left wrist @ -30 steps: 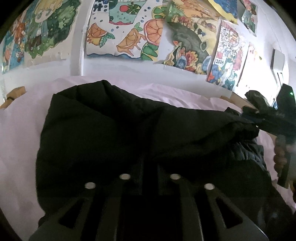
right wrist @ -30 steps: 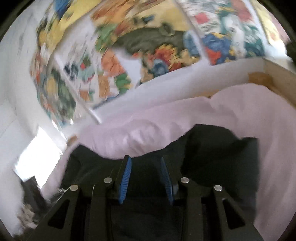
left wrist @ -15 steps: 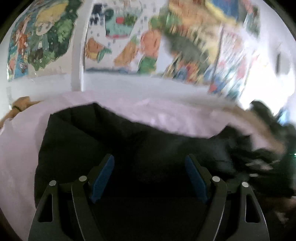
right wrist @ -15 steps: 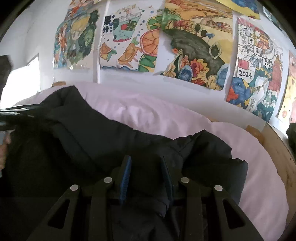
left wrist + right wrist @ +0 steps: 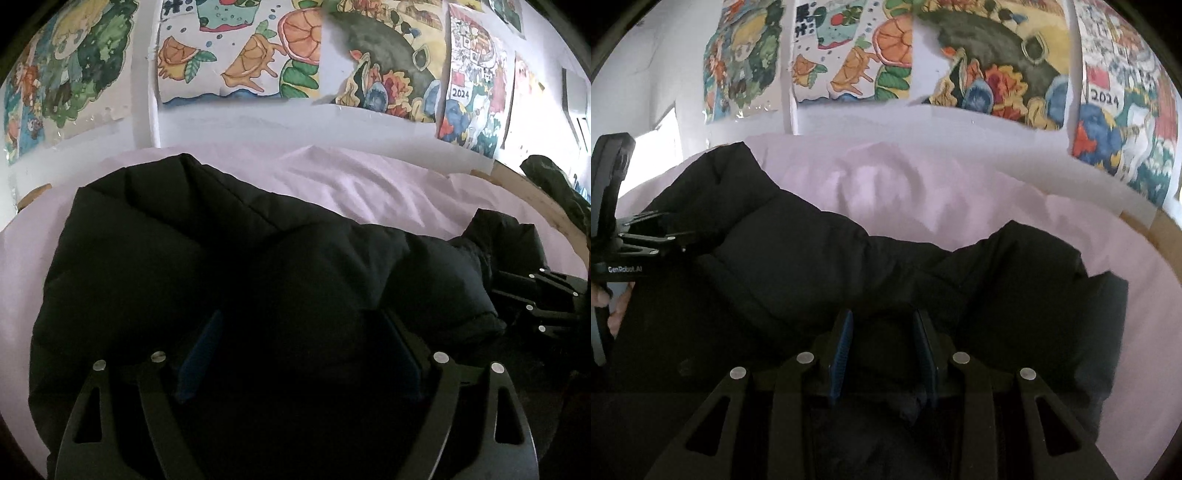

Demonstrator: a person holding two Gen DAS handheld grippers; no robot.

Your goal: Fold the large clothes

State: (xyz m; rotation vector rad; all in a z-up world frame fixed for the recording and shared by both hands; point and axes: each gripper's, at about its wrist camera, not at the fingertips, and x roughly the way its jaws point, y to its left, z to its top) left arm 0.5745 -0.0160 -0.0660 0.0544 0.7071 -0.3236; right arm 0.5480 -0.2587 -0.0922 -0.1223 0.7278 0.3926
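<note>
Black padded fabric of the jacket [image 5: 229, 266] bulges between the spreading jaws of the left gripper [image 5: 299, 354], which are opening without pinching it. The right gripper [image 5: 882, 347] stays half-closed, clamping a fold of jacket. Beyond, the jacket sprawls across the pink sheet [image 5: 369, 188].
</note>
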